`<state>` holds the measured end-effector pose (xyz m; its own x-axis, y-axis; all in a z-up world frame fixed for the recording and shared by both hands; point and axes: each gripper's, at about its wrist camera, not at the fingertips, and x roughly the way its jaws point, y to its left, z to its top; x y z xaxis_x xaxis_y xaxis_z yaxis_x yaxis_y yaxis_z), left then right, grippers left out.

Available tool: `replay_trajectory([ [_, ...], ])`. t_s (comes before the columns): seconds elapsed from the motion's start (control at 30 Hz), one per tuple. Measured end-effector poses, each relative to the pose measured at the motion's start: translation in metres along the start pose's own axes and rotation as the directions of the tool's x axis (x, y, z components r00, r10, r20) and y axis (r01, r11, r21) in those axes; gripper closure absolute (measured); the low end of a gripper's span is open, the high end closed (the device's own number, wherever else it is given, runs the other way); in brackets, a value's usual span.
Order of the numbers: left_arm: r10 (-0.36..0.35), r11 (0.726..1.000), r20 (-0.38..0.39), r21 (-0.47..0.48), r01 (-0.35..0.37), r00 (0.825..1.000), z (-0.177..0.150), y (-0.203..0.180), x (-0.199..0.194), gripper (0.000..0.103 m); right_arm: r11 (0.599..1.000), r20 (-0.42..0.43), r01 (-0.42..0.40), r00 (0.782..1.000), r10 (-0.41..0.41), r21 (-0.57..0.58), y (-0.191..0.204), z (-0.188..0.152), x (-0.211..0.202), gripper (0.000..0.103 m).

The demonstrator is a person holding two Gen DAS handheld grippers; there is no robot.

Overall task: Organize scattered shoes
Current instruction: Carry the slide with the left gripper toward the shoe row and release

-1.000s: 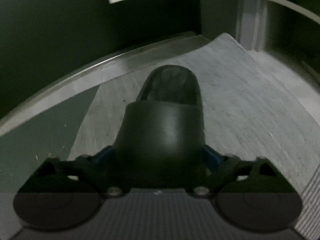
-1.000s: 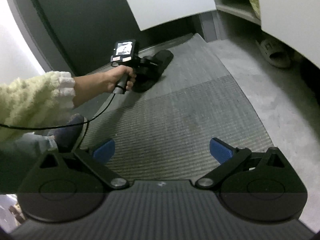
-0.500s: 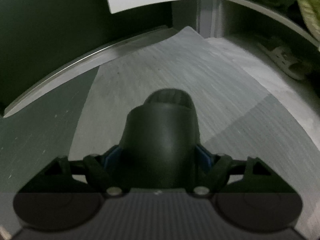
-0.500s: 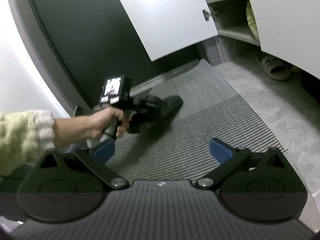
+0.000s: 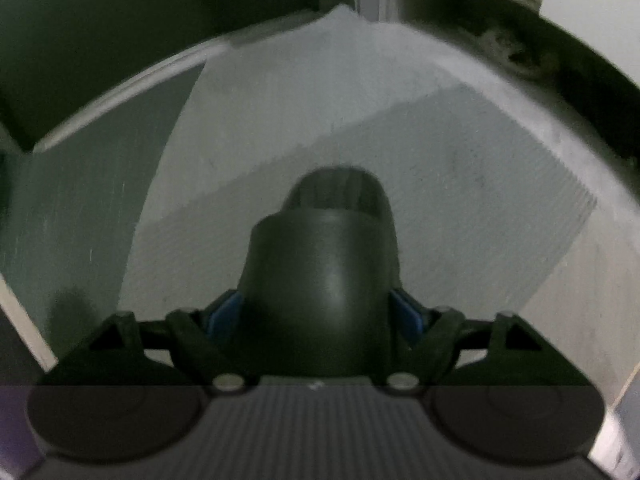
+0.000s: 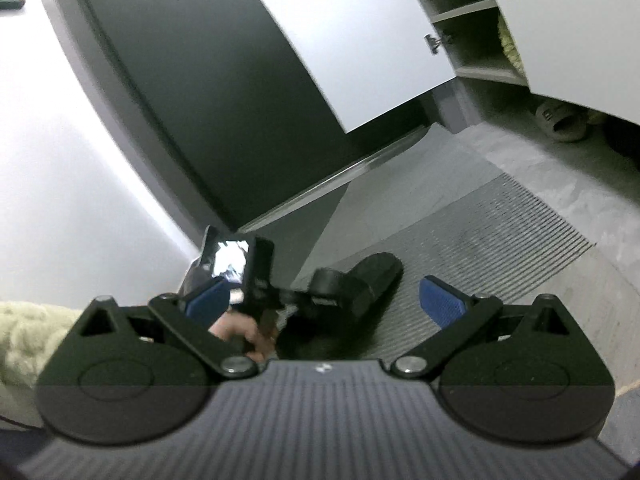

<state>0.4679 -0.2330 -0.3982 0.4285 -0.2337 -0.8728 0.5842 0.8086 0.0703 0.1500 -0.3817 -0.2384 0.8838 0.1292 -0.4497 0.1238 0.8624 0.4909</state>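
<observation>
While clamped, slipper (image 5: 324, 280) between jaws.

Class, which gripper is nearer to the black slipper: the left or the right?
Left. The left gripper is clamped on the black slipper; the right gripper is open, empty, apart from it.

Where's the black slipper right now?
The black slipper sits clamped in the left claw, centre of the left wrist view, above the ribbed mat.
</observation>
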Motion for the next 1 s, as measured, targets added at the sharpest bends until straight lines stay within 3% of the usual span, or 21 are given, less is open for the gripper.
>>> replay_trajectory([
  [0.13,-0.008,1.000,0.000,0.004,0.008,1.000,-0.025,0.004,0.011,0.018,0.999,-0.052,-0.002,0.999,0.000,-0.046,0.014,-0.010,-0.004,0.000],
  [0.23,0.010,0.997,0.044,0.080,-0.013,0.999,-0.029,-0.002,0.004,0.022,0.997,-0.104,-0.009,0.995,0.000,-0.079,0.027,-0.008,-0.004,0.000],
  [0.33,0.020,0.999,0.041,0.031,-0.021,0.999,-0.027,0.003,-0.020,0.017,0.992,-0.153,-0.007,0.988,-0.013,-0.127,0.053,0.011,-0.012,0.000],
  [0.43,0.036,0.999,0.043,0.009,-0.037,0.998,-0.023,0.007,-0.070,0.010,0.989,-0.181,-0.006,0.983,-0.021,-0.147,0.078,0.037,-0.025,0.000],
  [0.53,0.046,0.999,0.071,0.007,-0.047,0.996,-0.022,0.008,-0.133,0.003,0.976,-0.260,-0.040,0.965,-0.017,-0.214,0.114,0.072,-0.046,0.000],
  [0.67,0.047,0.999,0.094,-0.014,-0.045,0.994,-0.027,0.010,-0.204,0.002,0.983,-0.353,0.134,0.920,-0.171,-0.127,0.143,0.090,-0.067,0.000],
  [0.73,0.021,0.999,0.113,-0.041,-0.016,0.993,-0.033,0.012,-0.238,0.001,0.978,-0.354,0.204,0.912,-0.207,-0.046,0.153,0.092,-0.081,0.000],
  [0.77,0.010,0.999,0.122,-0.053,-0.003,0.992,-0.035,0.012,-0.254,0.001,0.973,-0.350,0.231,0.910,-0.222,-0.015,0.159,0.093,-0.087,0.000],
  [0.87,-0.003,0.995,0.135,-0.102,0.017,0.991,-0.048,0.020,-0.305,0.001,0.972,-0.280,0.232,0.931,-0.233,-0.034,0.179,0.095,-0.100,0.000],
  [1.0,0.030,0.987,0.162,-0.158,-0.004,0.986,-0.071,0.034,-0.370,0.000,0.969,-0.207,0.246,0.947,-0.246,-0.023,0.187,0.088,-0.102,0.000],
])
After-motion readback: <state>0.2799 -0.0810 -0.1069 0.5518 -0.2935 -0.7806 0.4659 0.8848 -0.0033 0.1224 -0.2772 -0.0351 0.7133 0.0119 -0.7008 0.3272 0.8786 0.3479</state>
